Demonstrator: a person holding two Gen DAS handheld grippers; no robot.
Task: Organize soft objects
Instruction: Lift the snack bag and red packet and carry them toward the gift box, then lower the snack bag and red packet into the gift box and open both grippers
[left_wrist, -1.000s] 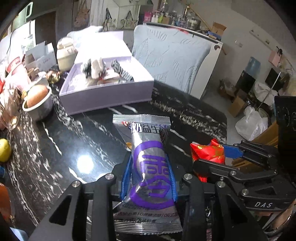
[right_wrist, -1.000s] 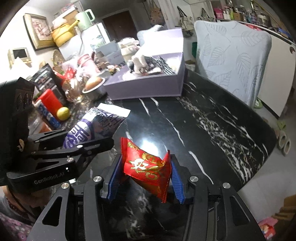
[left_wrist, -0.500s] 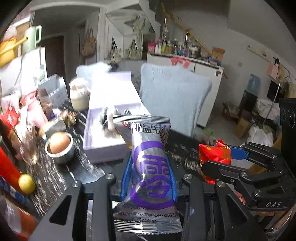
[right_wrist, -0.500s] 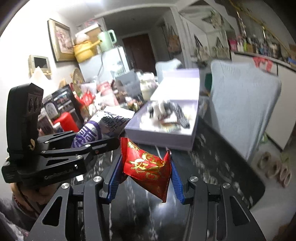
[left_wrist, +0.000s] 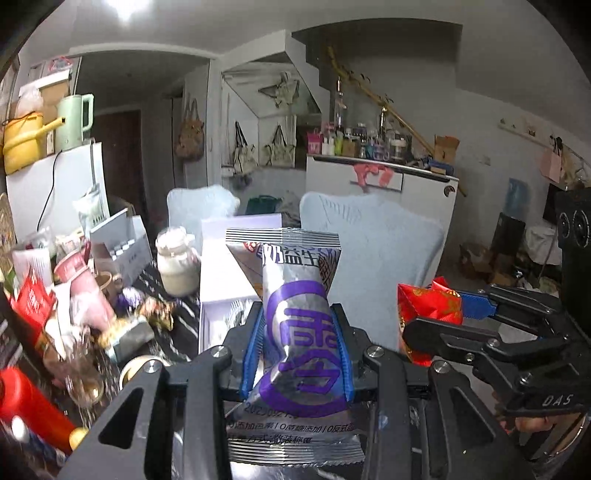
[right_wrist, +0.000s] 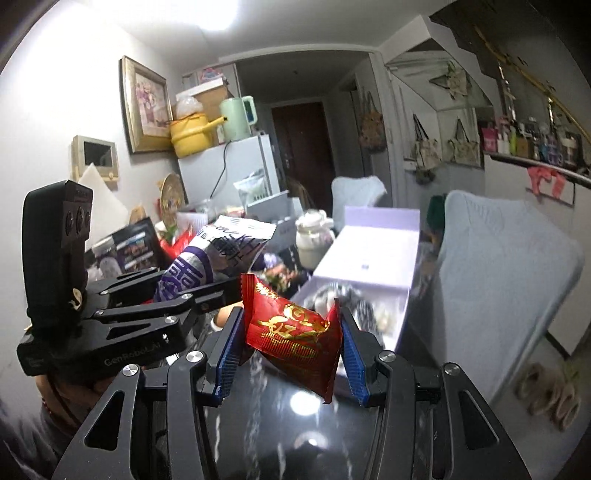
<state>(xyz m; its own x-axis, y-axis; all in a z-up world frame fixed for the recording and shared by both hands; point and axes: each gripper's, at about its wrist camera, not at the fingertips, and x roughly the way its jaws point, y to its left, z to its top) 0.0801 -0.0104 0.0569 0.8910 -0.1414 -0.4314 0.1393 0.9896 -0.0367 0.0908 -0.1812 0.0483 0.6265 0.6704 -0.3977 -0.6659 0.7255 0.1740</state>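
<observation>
My left gripper (left_wrist: 298, 332) is shut on a silver and purple snack packet (left_wrist: 295, 332), which stands up between the blue pads. My right gripper (right_wrist: 290, 341) is shut on a red and gold snack packet (right_wrist: 295, 332). Each gripper also shows in the other's view: the right one with the red packet (left_wrist: 428, 310) at the right of the left wrist view, the left one with the purple packet (right_wrist: 195, 266) at the left of the right wrist view. An open lilac box (right_wrist: 373, 266) holding striped soft items lies ahead on the black marble table (right_wrist: 303, 424).
The table's left side is crowded: a red bottle (left_wrist: 26, 406), a glass (left_wrist: 79, 373), a pink cup (left_wrist: 88, 291), a cream jar (left_wrist: 177, 262). A chair with a pale blue cover (left_wrist: 384, 258) stands behind the box. A fridge (right_wrist: 229, 170) stands further back.
Both grippers have risen and tilted upward with their packets. The table has dropped low in view and the lilac box now sits close behind the packets.
</observation>
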